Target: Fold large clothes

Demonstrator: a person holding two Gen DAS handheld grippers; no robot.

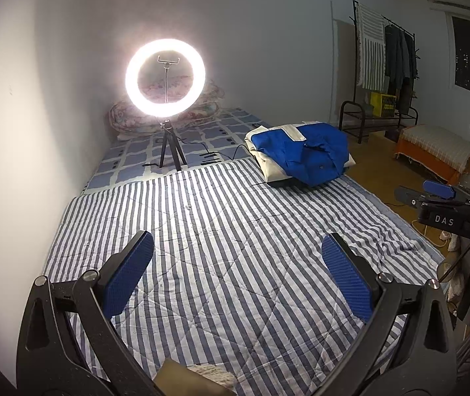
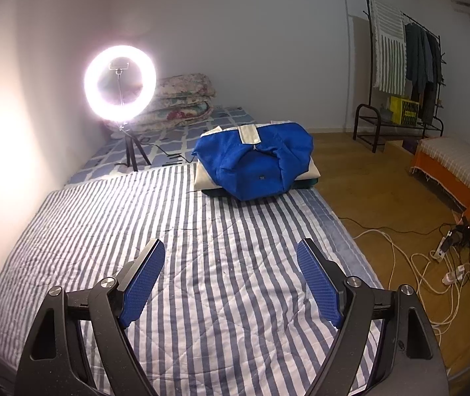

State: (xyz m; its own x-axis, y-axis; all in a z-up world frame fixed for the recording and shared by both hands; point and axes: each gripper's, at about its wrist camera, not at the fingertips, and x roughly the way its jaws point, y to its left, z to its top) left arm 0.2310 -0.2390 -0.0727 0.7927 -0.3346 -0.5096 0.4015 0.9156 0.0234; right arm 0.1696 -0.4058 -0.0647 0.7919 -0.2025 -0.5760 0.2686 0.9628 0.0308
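Observation:
A folded blue and cream jacket (image 1: 301, 153) (image 2: 256, 165) lies on a small stack of folded clothes at the far right of the striped quilt (image 1: 221, 231) (image 2: 202, 247). My left gripper (image 1: 236, 267) hovers open over the near part of the quilt, nothing between its blue pads. My right gripper (image 2: 231, 274) is also open and empty above the quilt, well short of the jacket. The right gripper's body (image 1: 439, 204) shows at the right edge of the left wrist view.
A lit ring light on a tripod (image 1: 165, 79) (image 2: 119, 85) stands at the far left by folded floral bedding (image 2: 182, 99). A clothes rack (image 2: 400, 66), an orange-covered bench (image 2: 456, 168) and cables with a power strip (image 2: 443, 250) occupy the wooden floor at right.

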